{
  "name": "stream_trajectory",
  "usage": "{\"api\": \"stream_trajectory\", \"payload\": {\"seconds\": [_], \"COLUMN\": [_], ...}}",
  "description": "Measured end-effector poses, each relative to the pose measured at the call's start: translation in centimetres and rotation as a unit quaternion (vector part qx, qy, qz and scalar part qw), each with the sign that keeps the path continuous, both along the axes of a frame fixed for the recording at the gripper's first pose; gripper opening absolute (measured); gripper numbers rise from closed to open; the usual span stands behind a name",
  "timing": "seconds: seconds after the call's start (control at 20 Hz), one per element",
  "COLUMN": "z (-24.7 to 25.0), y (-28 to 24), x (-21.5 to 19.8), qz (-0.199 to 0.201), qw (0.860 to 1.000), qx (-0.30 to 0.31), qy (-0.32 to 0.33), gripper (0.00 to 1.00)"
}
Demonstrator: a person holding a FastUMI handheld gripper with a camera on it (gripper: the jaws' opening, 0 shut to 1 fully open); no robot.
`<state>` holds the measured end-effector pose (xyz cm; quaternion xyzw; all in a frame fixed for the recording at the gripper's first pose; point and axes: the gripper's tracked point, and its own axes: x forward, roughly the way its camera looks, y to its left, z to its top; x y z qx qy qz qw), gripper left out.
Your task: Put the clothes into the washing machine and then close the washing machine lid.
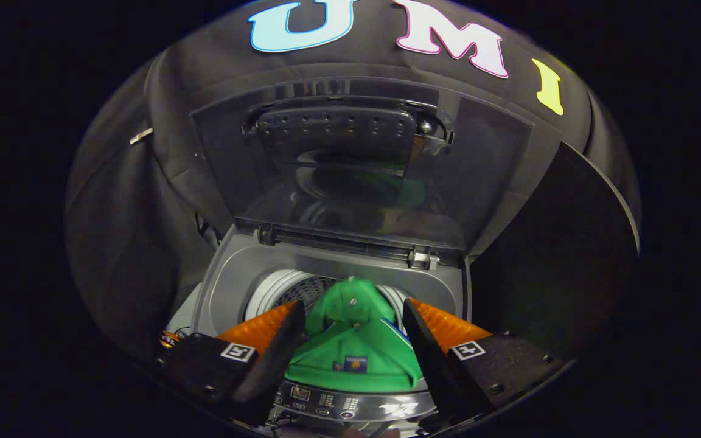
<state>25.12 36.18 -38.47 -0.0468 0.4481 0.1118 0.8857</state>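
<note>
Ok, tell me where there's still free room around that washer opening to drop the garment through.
The gripper holds the green garment between its fingers, over the control panel. Just beyond, the drum opening shows bare to the left of the garment. The grey rim is bare too. The raised lid crowds the hinge side.

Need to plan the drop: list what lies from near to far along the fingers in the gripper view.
Control panel → green garment between the fingers of the gripper, which look closed on it → drum of the washing machine → hinge → raised lid → booth wall.
</note>
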Motion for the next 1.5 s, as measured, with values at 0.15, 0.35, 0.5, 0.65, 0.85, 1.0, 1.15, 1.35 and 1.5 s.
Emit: {"api": "stream_trajectory", "payload": {"seconds": [0.15,0.35,0.5,0.65,0.85,1.0,1.15,1.35,1.5], "z": [2.5,6.4,9.3,13.1,18.8,22.4,25.1,27.7,27.8], "y": [0.9,1.7,2.6,2.6,2.5,1.0,-0.1,-0.6,-0.1], "x": [0.2,0.5,0.0,0.6,1.0,2.8,5.1,9.1,11.8], "qz": [0.007,0.014,0.022,0.028,0.027,0.013,-0.013,-0.030,-0.033], "qw": [0.999,0.993,0.986,0.974,0.961,0.951,0.944,0.939,0.941], "qx": [0.016,0.030,0.056,0.067,0.111,0.114,0.117,0.111,0.095], "qy": [-0.037,-0.113,-0.158,-0.213,-0.252,-0.286,-0.308,-0.324,-0.323], "gripper": [1.00,1.00,1.00,1.00,1.00,1.00,1.00,0.99,0.99]}}
